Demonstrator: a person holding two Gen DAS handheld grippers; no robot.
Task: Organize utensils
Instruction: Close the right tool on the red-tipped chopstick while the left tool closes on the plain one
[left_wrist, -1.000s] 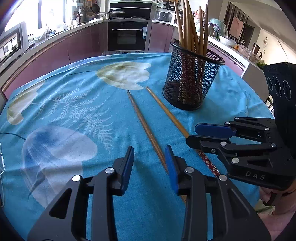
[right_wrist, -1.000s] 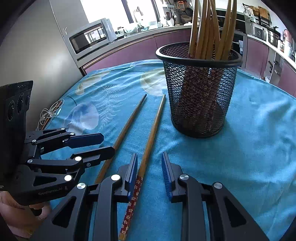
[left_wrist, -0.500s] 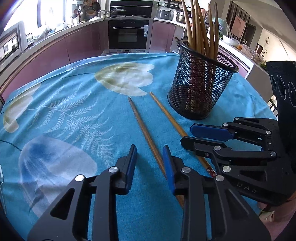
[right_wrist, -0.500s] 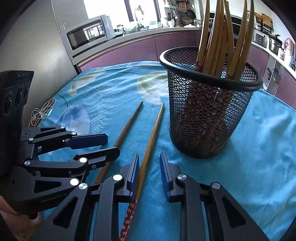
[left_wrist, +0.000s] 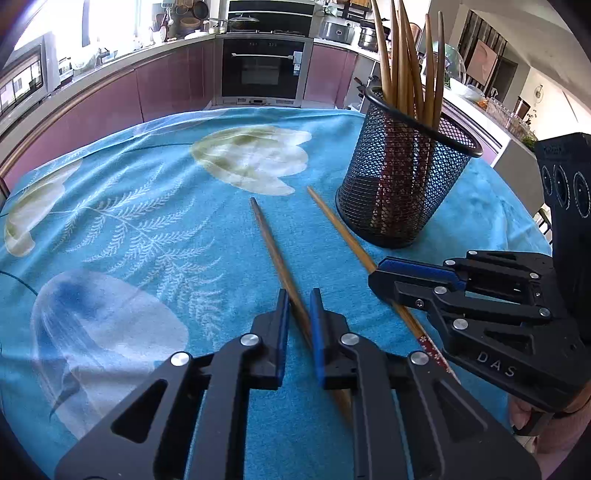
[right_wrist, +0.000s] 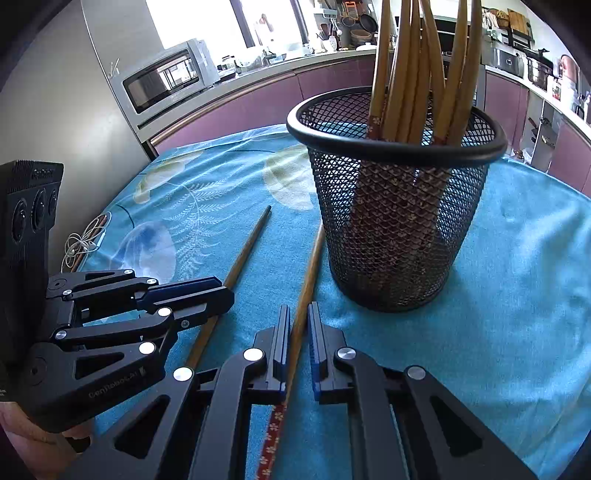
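Two wooden chopsticks lie side by side on the blue tablecloth. My left gripper (left_wrist: 297, 301) straddles the darker chopstick (left_wrist: 271, 247), jaws narrowly apart around it, low on the cloth. My right gripper (right_wrist: 297, 317) straddles the lighter chopstick (right_wrist: 308, 269), which has a red flowered end (right_wrist: 273, 439), jaws nearly closed on it. A black mesh holder (left_wrist: 402, 184) with several chopsticks upright stands just beyond, also in the right wrist view (right_wrist: 395, 206). Each gripper shows in the other's view: the right one (left_wrist: 376, 275), the left one (right_wrist: 225, 291).
The round table carries a blue floral cloth (left_wrist: 147, 221). A white cable (right_wrist: 83, 243) lies at the table's left edge. Kitchen counters, an oven (left_wrist: 262, 70) and a microwave (right_wrist: 166, 77) stand behind.
Both grippers moved forward and down over the chopsticks and their jaws narrowed from wide open to close around one chopstick each.
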